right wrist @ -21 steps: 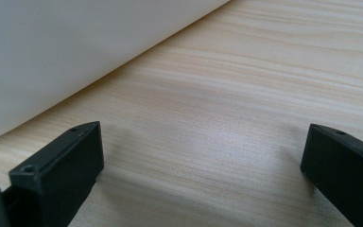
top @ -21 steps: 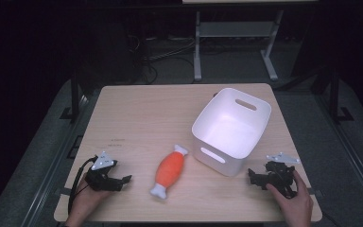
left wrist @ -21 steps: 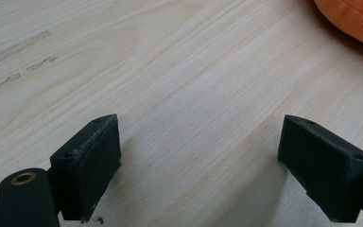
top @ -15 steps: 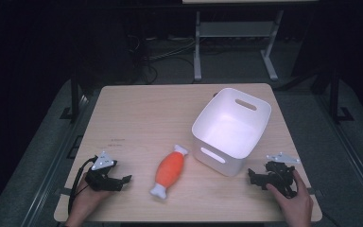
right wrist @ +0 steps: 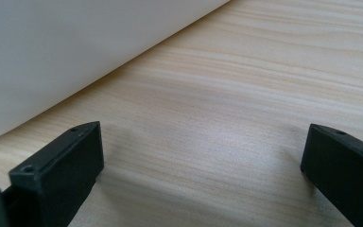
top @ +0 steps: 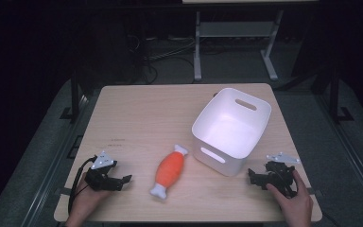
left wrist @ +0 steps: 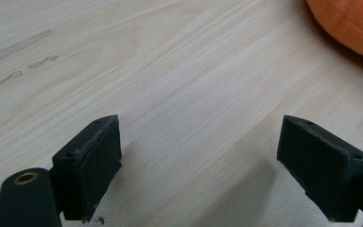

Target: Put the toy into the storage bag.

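An orange toy with white ends (top: 168, 171) lies on the wooden table (top: 142, 113), tilted toward the front left. To its right stands a white basket (top: 231, 128) with cut-out handles, and nothing is inside it. My left gripper (top: 124, 180) rests on the table near the front left edge, open, pointing right toward the toy; the toy's orange body (left wrist: 347, 21) lies ahead of it. My right gripper (top: 252, 176) sits open at the front right, pointing left, with the basket wall (right wrist: 75, 47) close ahead. Bare wood lies between both pairs of jaws.
Faint pencil marks (top: 116, 140) show on the table left of centre. Behind the table stands a metal frame (top: 236, 33) on a dark floor with cables. A hand holds each gripper at the table's front edge.
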`<move>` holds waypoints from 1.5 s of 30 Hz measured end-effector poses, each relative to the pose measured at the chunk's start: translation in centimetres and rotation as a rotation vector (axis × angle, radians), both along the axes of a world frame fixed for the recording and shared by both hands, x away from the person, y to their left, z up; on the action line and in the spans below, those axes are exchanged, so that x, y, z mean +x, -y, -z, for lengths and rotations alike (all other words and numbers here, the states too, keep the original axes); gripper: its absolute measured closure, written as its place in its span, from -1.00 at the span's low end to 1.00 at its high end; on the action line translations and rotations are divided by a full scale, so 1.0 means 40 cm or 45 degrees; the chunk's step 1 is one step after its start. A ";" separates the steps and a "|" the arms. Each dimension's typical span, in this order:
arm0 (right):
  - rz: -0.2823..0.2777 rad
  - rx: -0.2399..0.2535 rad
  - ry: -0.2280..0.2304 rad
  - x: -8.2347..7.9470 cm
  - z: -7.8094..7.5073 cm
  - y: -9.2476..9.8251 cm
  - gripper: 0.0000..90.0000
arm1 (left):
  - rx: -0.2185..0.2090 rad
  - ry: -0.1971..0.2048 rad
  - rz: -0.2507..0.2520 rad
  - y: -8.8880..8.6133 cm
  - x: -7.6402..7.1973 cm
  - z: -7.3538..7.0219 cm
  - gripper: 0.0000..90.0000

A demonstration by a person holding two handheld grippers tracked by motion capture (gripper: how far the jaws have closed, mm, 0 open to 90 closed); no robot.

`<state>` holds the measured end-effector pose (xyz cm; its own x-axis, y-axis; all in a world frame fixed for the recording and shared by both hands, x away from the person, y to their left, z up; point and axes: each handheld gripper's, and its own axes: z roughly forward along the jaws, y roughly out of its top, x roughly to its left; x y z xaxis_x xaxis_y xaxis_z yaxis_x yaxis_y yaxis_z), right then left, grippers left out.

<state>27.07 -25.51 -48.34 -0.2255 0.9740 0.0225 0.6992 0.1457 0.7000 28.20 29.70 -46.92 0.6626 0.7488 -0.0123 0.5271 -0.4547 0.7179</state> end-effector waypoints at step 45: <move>0.000 0.000 0.000 0.000 0.000 0.000 -1.00 | -0.172 0.005 0.013 0.111 0.010 -0.115 -0.69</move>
